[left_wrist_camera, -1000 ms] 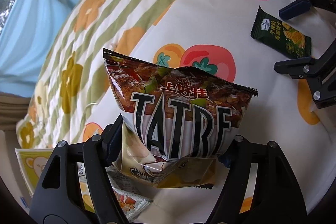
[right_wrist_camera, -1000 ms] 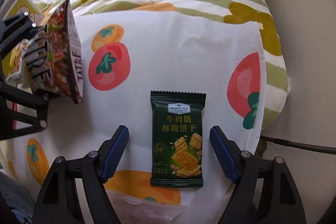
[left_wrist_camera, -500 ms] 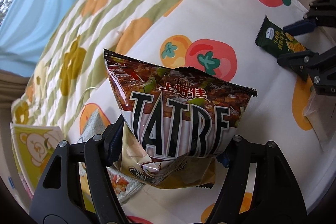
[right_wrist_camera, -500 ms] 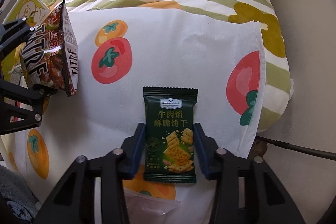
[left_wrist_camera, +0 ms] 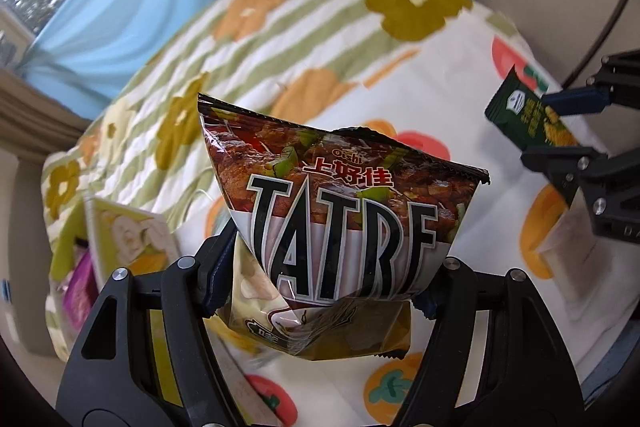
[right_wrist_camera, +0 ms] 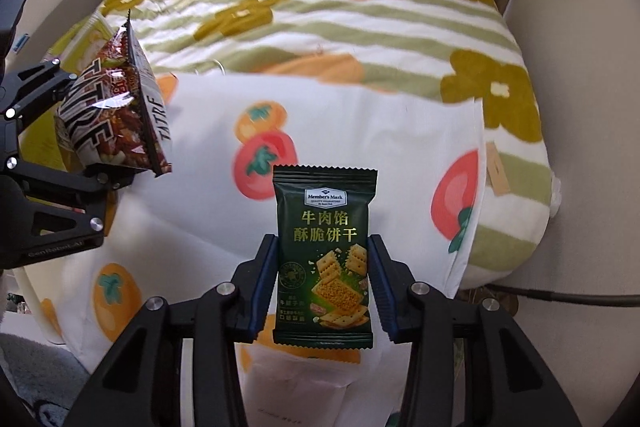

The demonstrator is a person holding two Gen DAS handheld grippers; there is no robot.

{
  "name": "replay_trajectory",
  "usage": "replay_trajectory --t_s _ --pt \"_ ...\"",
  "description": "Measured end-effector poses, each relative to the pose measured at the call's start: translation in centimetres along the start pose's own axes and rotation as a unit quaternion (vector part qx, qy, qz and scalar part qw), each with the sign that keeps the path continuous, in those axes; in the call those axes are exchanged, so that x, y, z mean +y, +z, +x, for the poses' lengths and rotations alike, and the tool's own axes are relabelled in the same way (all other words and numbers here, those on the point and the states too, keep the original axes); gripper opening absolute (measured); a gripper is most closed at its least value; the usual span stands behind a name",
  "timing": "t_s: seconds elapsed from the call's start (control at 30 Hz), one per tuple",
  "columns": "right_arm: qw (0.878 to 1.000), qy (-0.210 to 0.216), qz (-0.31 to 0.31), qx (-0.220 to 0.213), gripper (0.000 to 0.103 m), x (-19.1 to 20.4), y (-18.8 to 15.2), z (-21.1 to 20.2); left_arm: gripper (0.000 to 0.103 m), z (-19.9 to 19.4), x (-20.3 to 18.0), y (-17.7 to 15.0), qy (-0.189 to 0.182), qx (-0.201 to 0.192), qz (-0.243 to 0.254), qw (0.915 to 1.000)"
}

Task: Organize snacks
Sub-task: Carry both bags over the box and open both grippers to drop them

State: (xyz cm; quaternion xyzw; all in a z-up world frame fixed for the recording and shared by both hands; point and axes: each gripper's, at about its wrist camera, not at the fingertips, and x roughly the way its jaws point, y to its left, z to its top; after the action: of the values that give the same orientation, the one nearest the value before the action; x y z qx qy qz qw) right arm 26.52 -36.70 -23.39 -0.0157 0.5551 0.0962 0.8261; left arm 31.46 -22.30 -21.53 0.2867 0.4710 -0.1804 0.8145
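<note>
I have one snack in each hand tool. My left gripper is squeezed onto the TATRE chip bag, with one finger on each side of its lower half. I think I hold it low so the puffy top stays free and the chips inside do not get crushed. The bag is up in the air, above the tomato-print cloth, touching nothing but my fingers.

My right gripper is pinched onto the green cracker packet. The blue pads press on its two long sides, so it stands straight up and I can read the front. It is off the cloth too (the cloth shows behind and below it).

To my left, near the chip bag, there is a yellow box with a bear on it, with something purple inside. I guess that is where the snacks go, but I cannot be sure.

The chip bag is shiny and full of air. It has dark red-brown meat pictures, green bits, and big black-and-white letters. Its top edge is a flat, zigzag seal. The bottom looks yellow and a bit crumpled. The cracker packet is small, flat and dark green, with gold writing and square crackers drawn on it. Under the cloth lies a striped flower blanket.
</note>
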Motion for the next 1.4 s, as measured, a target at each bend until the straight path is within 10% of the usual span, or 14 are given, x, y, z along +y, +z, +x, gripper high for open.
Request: replay_trajectory --t_s 0.3,0.77,1.17,1.4 --pt "0.996 0.025 -0.053 -0.062 0.040 3.2 1.7 -5.7 0.067 -6.9 3.2 -0.4 0.012 -0.047 -0.104 0.9934" --pt "0.974 0.099 -0.148 -0.142 0.040 14.6 7.2 -11.2 0.067 -14.1 17.8 -8.4 0.068 -0.076 -0.258 0.9607" --pt "0.970 0.120 -0.143 -0.154 0.040 29.0 12.0 -9.3 0.067 -10.3 33.3 -15.9 0.033 -0.050 -0.303 0.9510" --pt "0.981 0.104 -0.094 -0.133 0.040 34.2 14.0 -6.3 0.070 -5.5 38.2 -17.0 -0.025 -0.024 -0.281 0.9590"
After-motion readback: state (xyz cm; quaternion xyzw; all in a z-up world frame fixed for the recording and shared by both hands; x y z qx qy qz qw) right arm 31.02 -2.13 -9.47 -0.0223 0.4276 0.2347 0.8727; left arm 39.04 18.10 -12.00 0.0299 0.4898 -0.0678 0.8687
